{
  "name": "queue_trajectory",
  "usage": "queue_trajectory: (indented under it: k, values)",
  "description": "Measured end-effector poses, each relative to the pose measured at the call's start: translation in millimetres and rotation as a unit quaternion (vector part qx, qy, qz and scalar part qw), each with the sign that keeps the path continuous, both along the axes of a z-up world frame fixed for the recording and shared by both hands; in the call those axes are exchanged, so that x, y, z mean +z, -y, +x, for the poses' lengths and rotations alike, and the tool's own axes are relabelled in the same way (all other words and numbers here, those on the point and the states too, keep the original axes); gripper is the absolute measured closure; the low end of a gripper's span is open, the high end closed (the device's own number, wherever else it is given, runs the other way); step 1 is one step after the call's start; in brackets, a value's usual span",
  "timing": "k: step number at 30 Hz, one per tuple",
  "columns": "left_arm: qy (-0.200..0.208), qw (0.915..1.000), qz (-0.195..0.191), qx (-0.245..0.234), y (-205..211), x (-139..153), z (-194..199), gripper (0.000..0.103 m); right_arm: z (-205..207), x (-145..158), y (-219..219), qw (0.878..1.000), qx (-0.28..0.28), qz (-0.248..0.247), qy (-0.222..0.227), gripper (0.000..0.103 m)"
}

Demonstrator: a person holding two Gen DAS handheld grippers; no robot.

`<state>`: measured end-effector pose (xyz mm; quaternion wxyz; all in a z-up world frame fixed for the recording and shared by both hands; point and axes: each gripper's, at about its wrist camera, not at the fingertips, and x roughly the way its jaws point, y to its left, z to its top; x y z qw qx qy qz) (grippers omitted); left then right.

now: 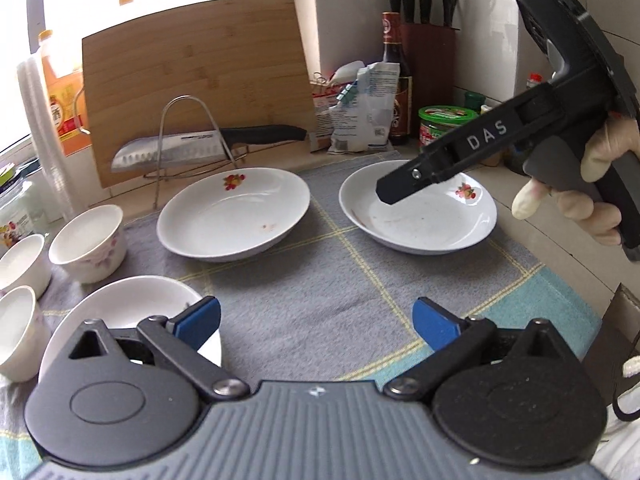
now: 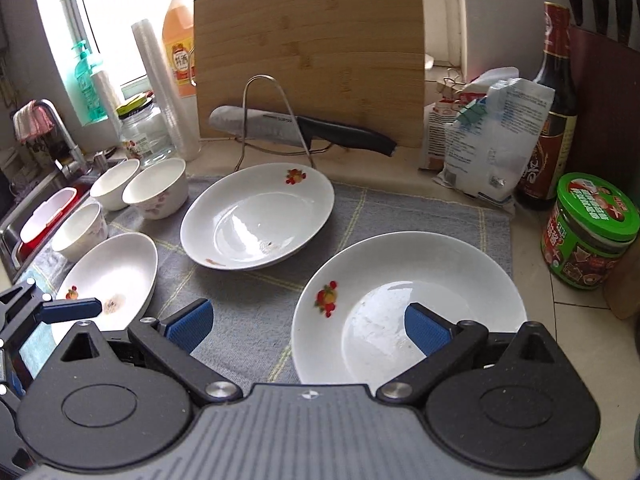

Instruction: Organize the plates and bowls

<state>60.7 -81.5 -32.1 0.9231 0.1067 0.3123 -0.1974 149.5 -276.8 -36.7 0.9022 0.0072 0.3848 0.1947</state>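
Note:
Three white plates with a fruit motif lie on a grey checked cloth (image 1: 320, 276). One plate (image 1: 234, 212) is in the middle, one (image 1: 418, 218) to the right and one (image 1: 128, 304) at the near left. Three small white bowls (image 1: 90, 242) stand upright at the left edge. My left gripper (image 1: 318, 326) hangs open over bare cloth, its left pad above the near-left plate's rim. My right gripper (image 2: 310, 332) is open too, with its right pad over the right plate (image 2: 408, 304) and nothing between the pads. A gloved hand (image 1: 576, 200) holds it.
A bamboo cutting board (image 2: 308, 52) leans on the wall behind a wire rack with a knife (image 2: 304, 128). Bags (image 2: 488, 136), a dark bottle (image 2: 554, 120) and a green-lidded jar (image 2: 588, 232) crowd the right. Stacked plastic cups (image 2: 168, 92) and a sink (image 2: 24, 216) lie to the left.

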Motion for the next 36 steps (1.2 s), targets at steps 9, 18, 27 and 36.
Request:
queue_trajectory:
  k: [9, 18, 27, 36]
  values:
    - [-0.004, 0.9999, -0.001, 0.014, -76, -4, -30, 0.001, -30, -13, -70, 0.999, -0.004, -0.004, -0.038, 0.000]
    - [-0.029, 0.9993, 0.003, 0.023, -146, -20, -40, 0.001, -40, -28, -147, 0.997, 0.019, -0.005, -0.078, 0.000]
    - [-0.047, 0.9987, 0.020, 0.010, -181, -38, -32, 0.001, -43, -40, -194, 0.994, 0.035, -0.020, -0.099, 0.000]
    - [-0.055, 0.9981, 0.026, -0.006, -191, -45, -22, 0.001, -31, -46, -211, 0.993, 0.040, -0.018, -0.111, 0.000]
